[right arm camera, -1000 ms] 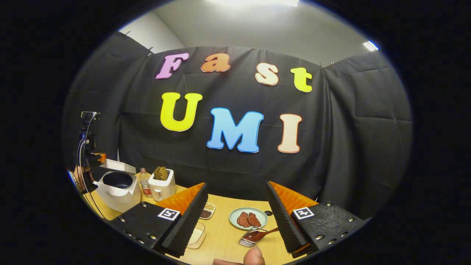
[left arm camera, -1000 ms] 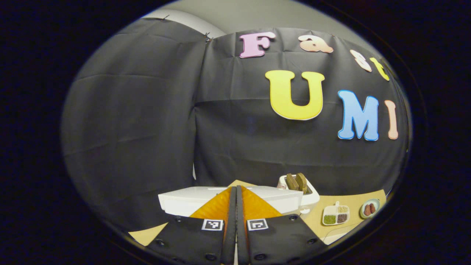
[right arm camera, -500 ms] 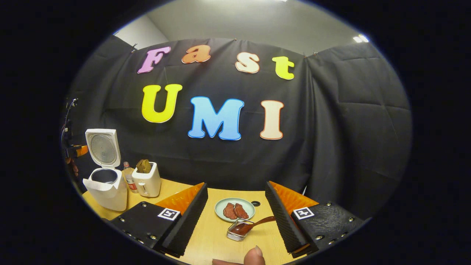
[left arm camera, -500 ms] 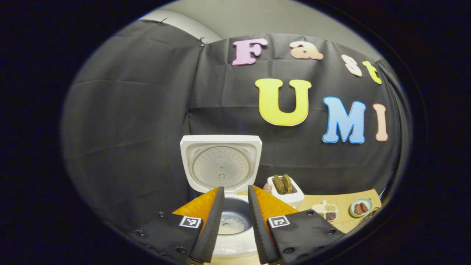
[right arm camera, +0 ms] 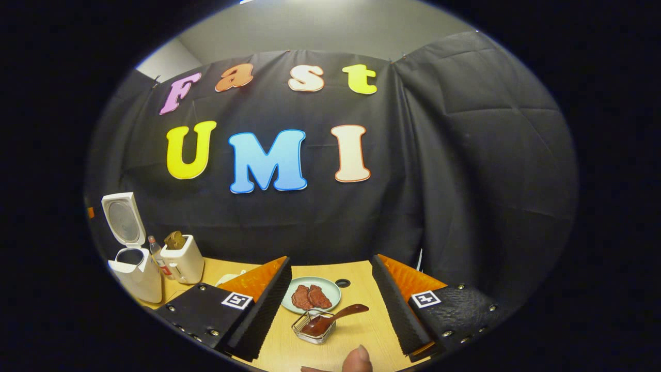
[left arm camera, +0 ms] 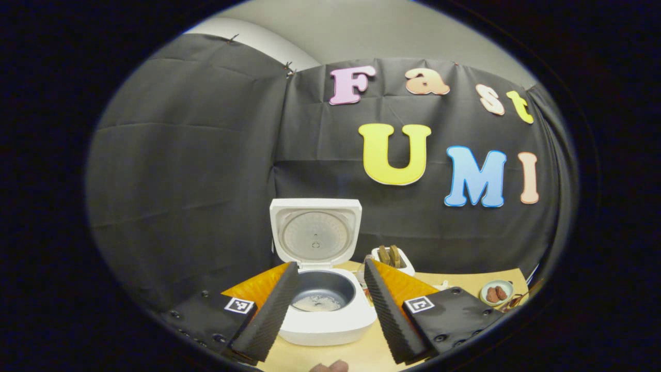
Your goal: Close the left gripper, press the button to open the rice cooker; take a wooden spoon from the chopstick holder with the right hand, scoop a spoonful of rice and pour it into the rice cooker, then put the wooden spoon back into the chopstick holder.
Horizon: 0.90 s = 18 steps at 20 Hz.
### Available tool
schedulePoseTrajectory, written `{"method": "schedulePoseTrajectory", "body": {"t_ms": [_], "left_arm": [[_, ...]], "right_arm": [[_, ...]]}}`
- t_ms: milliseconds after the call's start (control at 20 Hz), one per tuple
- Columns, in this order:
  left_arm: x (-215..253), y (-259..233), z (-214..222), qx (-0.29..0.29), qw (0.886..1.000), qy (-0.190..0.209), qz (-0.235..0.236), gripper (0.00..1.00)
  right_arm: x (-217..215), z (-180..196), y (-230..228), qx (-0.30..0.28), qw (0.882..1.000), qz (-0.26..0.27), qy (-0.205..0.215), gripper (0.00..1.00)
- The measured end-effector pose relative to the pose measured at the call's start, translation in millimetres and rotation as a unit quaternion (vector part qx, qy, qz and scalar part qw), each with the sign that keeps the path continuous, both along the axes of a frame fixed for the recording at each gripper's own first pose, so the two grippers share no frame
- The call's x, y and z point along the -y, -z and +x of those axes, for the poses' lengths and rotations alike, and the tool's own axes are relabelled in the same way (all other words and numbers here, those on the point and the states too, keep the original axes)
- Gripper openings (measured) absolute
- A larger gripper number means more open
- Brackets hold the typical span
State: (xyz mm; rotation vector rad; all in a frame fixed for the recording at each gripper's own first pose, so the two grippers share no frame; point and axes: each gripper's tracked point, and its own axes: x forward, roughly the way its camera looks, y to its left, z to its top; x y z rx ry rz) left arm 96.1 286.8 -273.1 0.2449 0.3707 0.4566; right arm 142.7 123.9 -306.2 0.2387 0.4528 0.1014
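The cooker [left arm camera: 325, 289] stands open; both my grippers, left [left arm camera: 329, 305] and right [right arm camera: 330, 302], have fingers spread. Next, I judge, my right must pinch the spoon [right arm camera: 335, 316] handle.

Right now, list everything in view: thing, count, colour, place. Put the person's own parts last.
rice cooker: one, white, lid up, left end of the table, some rice in its dark pot
toaster: one, white, brown slices in the slots, right of the rice cooker
bottle: one, clear with a red label, between rice cooker and toaster
plate: one, pale green, two reddish-brown pieces on it, mid table
chopstick holder: one, wire, lying in front of the plate
wooden spoon: one, dark brown, bowl in the chopstick holder, handle sticking out right
table: one, light wood
left gripper: one, open, facing the rice cooker
right gripper: one, open, above the chopstick holder
thumb: one, bottom edge of the right gripper view
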Motion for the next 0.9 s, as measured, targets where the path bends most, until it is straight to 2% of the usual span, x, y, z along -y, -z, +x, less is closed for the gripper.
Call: {"method": "schedulePoseTrajectory", "body": {"t_ms": [250, 400, 650, 700, 750, 800, 900], "left_arm": [[42, -27, -29, 0.015, 1.000, 0.013, -0.004, 0.94], [59, -28, -49, -0.004, 1.000, 0.014, 0.003, 0.93], [84, -27, -72, -0.028, 0.999, 0.017, 0.000, 0.94], [89, -22, -74, -0.034, 0.999, 0.018, -0.003, 0.97], [94, -19, -76, -0.037, 0.999, 0.019, -0.006, 0.97], [99, -17, -78, -0.039, 0.999, 0.020, -0.011, 0.94], [107, -11, -84, -0.045, 0.999, 0.023, -0.018, 0.94]], "right_arm": [[-4, 9, 90, -0.064, 0.998, 0.014, 0.000, 0.96], [-3, 14, 140, -0.093, 0.995, 0.016, 0.014, 0.96], [-17, 13, 190, -0.144, 0.986, 0.072, 0.033, 0.94], [-21, 12, 196, -0.154, 0.984, 0.084, 0.038, 0.94], [-27, 13, 200, -0.165, 0.979, 0.109, 0.044, 0.92], [-31, 12, 200, -0.175, 0.974, 0.130, 0.052, 0.80], [-44, 10, 204, -0.193, 0.967, 0.161, 0.046, 0.76]]}}
